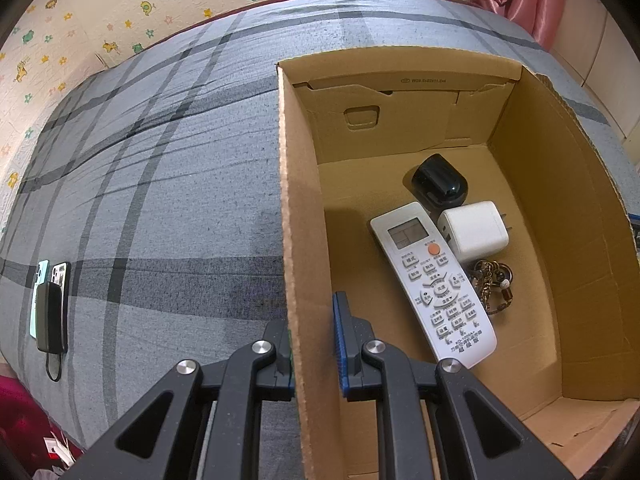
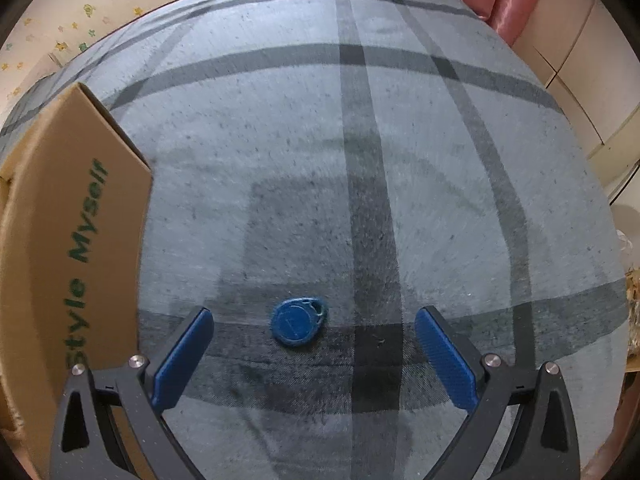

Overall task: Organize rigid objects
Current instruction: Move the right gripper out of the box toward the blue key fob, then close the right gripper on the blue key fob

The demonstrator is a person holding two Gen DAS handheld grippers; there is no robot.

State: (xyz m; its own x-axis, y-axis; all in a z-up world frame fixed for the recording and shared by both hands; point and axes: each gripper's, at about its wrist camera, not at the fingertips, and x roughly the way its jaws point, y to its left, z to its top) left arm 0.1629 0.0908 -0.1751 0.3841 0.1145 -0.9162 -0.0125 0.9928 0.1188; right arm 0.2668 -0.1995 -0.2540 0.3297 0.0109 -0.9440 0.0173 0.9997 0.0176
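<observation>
Right gripper (image 2: pixel 314 354): hovering over the bedsheet (image 2: pixel 440 160), jaws spread wide, holding nothing.
Fob (image 2: pixel 298 322): lying flat on the sheet at 12 o'clock from the jaws, between the pads, slightly left of centre; ring end pointing toward 2 o'clock.
Left gripper (image 1: pixel 314 340): jaws closing on the box (image 1: pixel 296 240) wall, steadying it.
Box contents: remote (image 1: pixel 434 284), charger (image 1: pixel 474 230), black item, keyring.
Nearer hand: right; box sitting at its 9 o'clock.
Next move, judged: lowering and pinching the fob.
</observation>
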